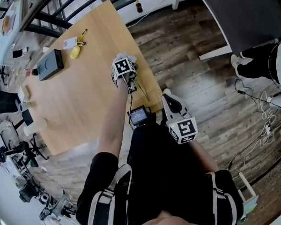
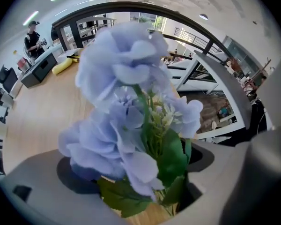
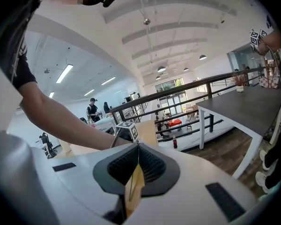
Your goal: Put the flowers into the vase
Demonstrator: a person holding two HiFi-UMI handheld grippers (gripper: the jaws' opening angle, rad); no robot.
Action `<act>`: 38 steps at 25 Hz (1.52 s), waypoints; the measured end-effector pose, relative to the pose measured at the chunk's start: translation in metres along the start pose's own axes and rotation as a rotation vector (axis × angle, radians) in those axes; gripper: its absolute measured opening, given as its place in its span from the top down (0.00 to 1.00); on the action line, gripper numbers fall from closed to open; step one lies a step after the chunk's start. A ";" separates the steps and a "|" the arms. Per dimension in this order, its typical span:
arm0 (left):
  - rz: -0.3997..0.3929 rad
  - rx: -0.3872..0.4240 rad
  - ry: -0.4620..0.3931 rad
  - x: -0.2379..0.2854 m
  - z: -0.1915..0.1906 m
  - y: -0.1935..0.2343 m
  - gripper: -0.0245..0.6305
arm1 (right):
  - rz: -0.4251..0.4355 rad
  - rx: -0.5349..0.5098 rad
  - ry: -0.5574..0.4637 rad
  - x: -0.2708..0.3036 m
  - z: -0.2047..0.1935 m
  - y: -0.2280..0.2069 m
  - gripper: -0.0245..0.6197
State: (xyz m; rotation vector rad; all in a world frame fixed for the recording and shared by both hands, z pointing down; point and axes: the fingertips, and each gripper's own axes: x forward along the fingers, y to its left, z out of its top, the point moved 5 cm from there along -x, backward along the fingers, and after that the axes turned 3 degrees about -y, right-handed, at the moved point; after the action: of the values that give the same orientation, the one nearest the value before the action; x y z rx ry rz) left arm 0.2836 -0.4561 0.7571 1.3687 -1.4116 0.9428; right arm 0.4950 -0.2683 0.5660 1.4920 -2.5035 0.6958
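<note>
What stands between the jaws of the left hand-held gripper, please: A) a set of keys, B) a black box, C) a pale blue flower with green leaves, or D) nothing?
C: the left gripper view shows the pale blue flower between the open jaws of the left hand-held gripper.

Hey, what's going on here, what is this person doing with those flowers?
A person works tongs in each hand. The left tongs point down over the wooden table, jaws wide apart around a bunch of pale blue flowers, not squeezing it. The right tongs are shut and empty, held back near the person's body.
</note>
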 end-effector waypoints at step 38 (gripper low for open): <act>0.274 0.015 -1.261 -0.375 -0.096 0.053 0.38 | 0.358 -0.105 0.026 0.024 0.022 0.021 0.93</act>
State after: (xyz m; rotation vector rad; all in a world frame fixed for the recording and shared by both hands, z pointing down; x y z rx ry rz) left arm 0.2230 -0.2530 0.4293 1.9105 -2.5428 0.1337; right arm 0.4676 -0.2892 0.5490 1.0029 -2.7684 0.6135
